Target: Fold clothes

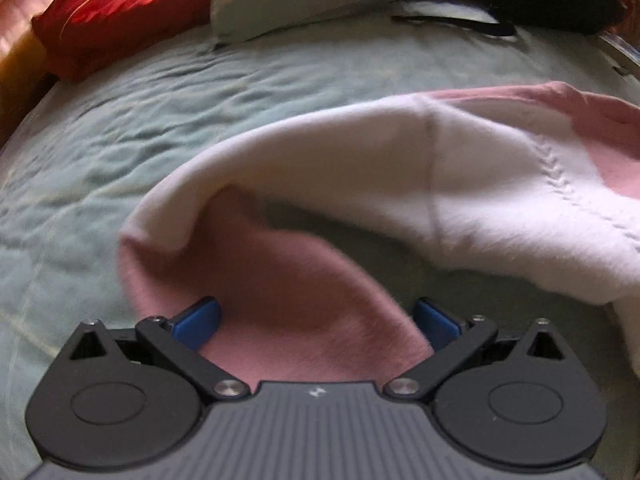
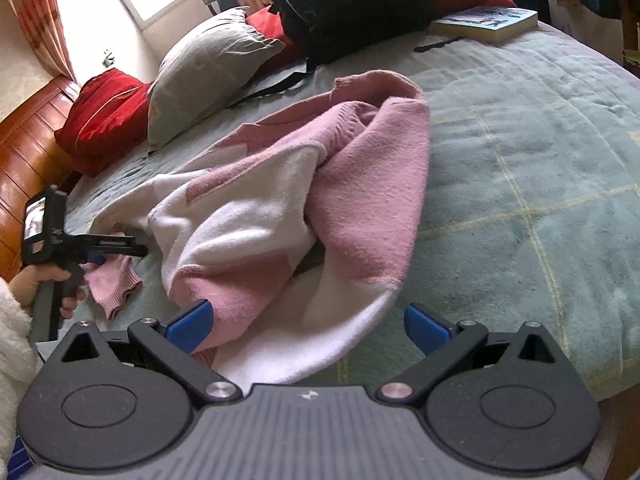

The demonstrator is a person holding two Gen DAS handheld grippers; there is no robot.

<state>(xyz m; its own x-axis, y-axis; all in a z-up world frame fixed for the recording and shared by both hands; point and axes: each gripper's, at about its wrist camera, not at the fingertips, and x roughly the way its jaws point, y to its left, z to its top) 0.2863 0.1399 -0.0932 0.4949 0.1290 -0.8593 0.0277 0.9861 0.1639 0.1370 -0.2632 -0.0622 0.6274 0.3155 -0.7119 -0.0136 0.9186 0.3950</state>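
Note:
A pink and white sweater (image 2: 288,200) lies crumpled on the green bedspread (image 2: 520,160). In the left wrist view my left gripper (image 1: 316,320) is open, its blue fingers (image 1: 200,316) wide apart on either side of a pink sleeve end (image 1: 280,300); the white body (image 1: 460,200) stretches to the right. In the right wrist view my right gripper (image 2: 308,328) is open, with the sweater's white hem (image 2: 320,340) lying between its blue fingers (image 2: 426,328). The left gripper (image 2: 96,256) shows at far left over the pink cuff (image 2: 114,284).
A grey pillow (image 2: 208,68) and red cushions (image 2: 104,112) lie at the head of the bed by a wooden headboard (image 2: 28,152). A black bag (image 2: 348,4) and a book (image 2: 488,22) lie at the far side. The bed edge (image 2: 600,384) drops off at right.

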